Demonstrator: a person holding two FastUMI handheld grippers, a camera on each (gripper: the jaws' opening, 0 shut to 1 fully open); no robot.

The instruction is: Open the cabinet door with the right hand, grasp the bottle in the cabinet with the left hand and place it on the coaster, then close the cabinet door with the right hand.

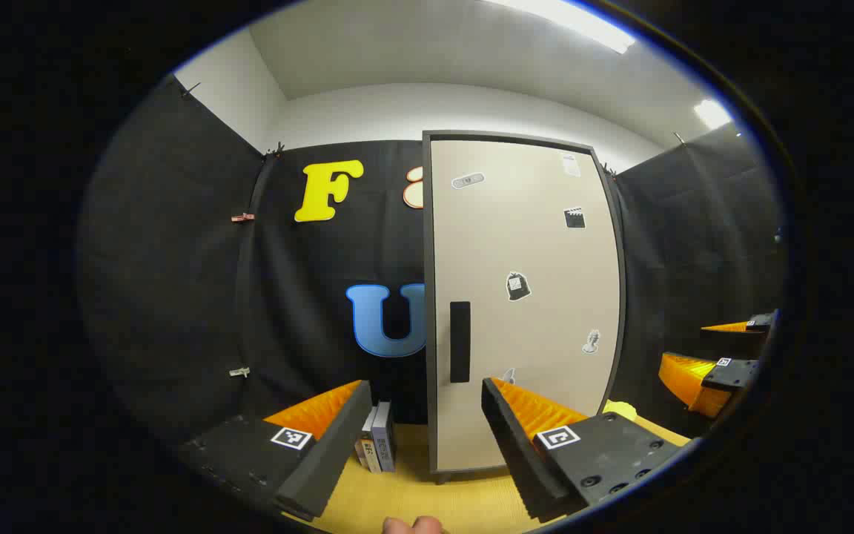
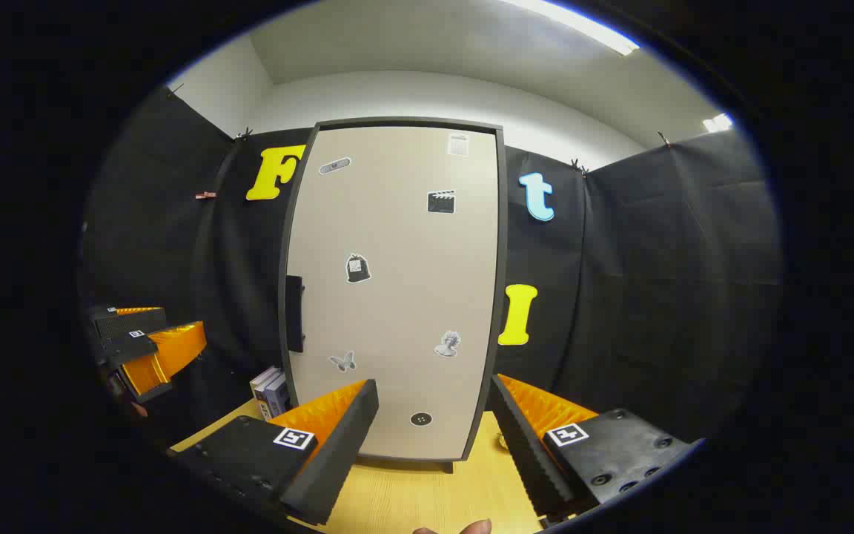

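Hidden behind the door

We see the shut cabinet door (image 2: pixel 397 289) hiding the inside; books (image 1: pixel 379 447) sit partly behind our gripper; stickers too small to tell.

The cabinet door (image 2: pixel 397 289) looks like a smooth matt panel, laminate or painted board, within a darker matt frame; its handle (image 1: pixel 459 341) is a dull dark strip, perhaps plastic; small flat stickers (image 2: pixel 358 268) lie on the panel, seemingly paper or vinyl with a faint sheen; the bench (image 2: pixel 427 497) shows pale wood grain with a smooth low-gloss finish; the booth wall (image 1: pixel 175 282) is matt cloth, slightly creased; the books (image 1: pixel 379 445) have paper covers; the left gripper (image 1: pixel 427 423) and right gripper (image 2: pixel 434 423) have ribbed pads and matt, finely textured plastic bodies
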